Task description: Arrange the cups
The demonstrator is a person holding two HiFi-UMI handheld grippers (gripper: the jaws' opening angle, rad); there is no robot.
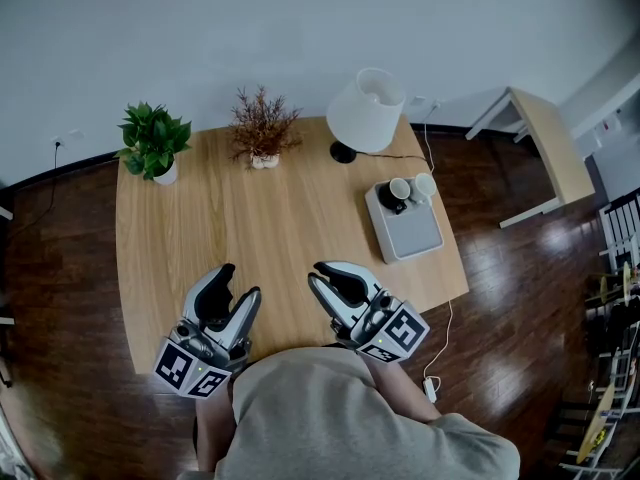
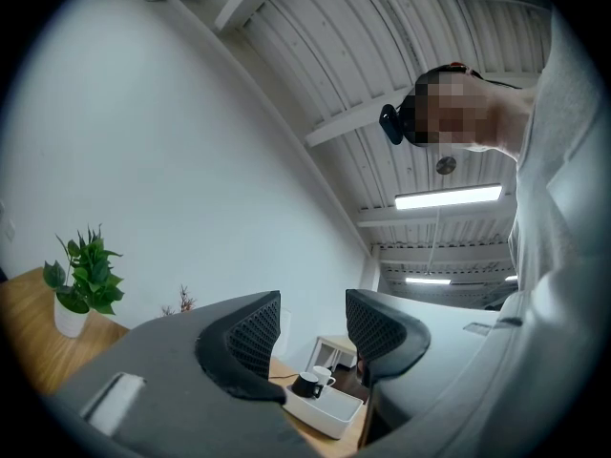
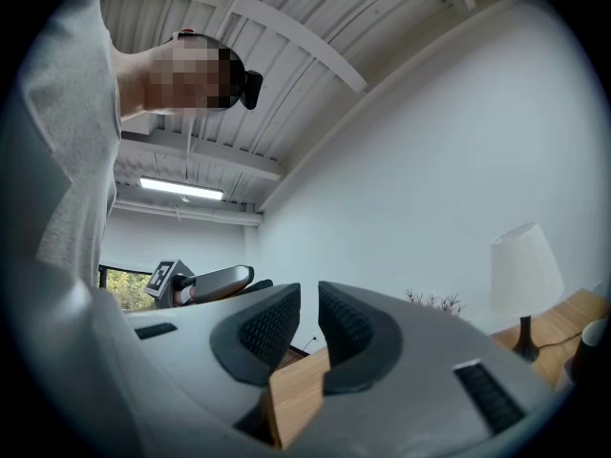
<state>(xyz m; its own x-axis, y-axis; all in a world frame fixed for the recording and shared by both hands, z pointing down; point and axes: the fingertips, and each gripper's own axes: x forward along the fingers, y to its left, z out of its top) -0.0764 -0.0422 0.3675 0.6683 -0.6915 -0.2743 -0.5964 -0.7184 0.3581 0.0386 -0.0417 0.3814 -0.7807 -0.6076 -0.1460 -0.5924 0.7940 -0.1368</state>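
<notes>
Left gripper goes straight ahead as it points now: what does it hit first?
Probably the black cup on the tray, framed low between the left gripper's open jaws; nothing stands nearer. Depth is unclear, and it may pass above it.

The wooden table (image 1: 270,238) stands on a dark plank floor (image 1: 60,268). Along its far edge sit three things, well apart: a leafy green plant (image 1: 154,143) (in a white pot) at the far left corner, a dried brown sprig (image 1: 263,128) near the middle, and a white-shaded lamp (image 1: 365,110) to the right. A grey tray (image 1: 410,233) lies by the right edge.
</notes>
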